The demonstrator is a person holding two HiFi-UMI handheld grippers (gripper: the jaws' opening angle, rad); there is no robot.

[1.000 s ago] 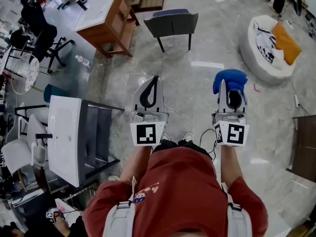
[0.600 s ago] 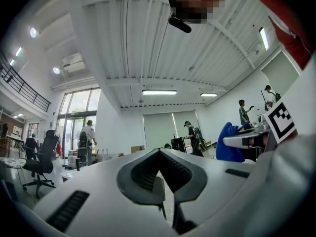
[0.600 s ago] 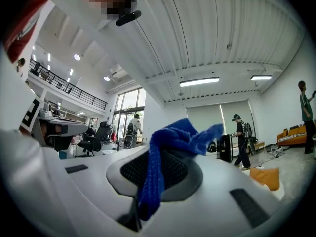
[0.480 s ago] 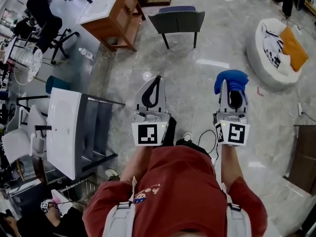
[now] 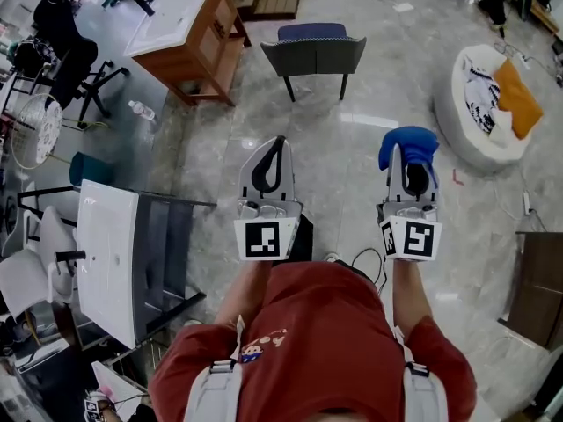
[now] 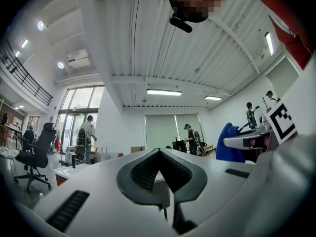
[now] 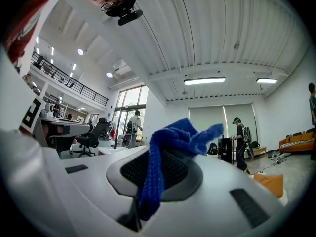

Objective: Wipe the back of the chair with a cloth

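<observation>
Across the floor (image 5: 369, 95), upper centre, the chair (image 5: 314, 51) stands unwiped; your right hand-held gripper (image 5: 407, 154) clamps the cloth (image 5: 415, 138), your left hand-held gripper (image 5: 276, 146) is closed, empty.

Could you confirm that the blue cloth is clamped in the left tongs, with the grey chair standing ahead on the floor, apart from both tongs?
Not quite: the blue cloth is clamped in the right tongs, not the left, as the right gripper view shows. The left tongs are shut on nothing. The grey chair does stand ahead on the floor, apart from both tongs.
</observation>
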